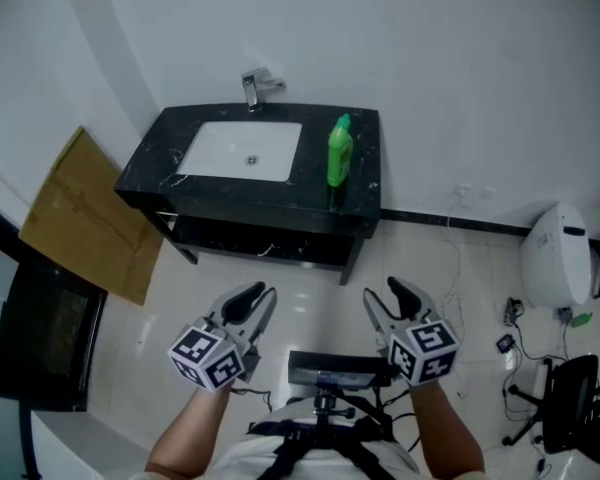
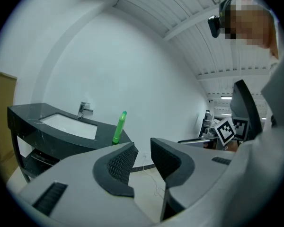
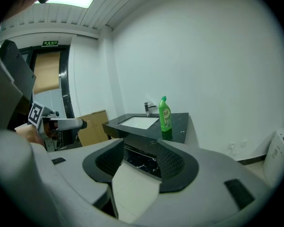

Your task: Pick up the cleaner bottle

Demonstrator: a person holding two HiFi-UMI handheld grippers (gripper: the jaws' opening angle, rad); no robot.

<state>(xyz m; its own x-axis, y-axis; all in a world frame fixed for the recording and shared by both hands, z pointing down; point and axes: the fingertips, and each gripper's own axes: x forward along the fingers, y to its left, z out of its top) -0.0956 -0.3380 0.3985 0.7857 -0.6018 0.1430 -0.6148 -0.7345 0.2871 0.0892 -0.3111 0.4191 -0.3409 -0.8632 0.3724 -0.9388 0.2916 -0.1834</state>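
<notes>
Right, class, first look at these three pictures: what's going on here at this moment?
A person holds a gripper in each hand, standing back from a black counter. The left gripper and the right gripper both point toward it, jaws apart with nothing between them. The green cleaner bottle stands upright on the counter, right of the sink, untouched. Picking it up has not yet begun.

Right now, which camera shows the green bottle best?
The right gripper view: the green bottle shows upright with its label. The head view sees it from above; the left gripper view, small and slanted.
</notes>
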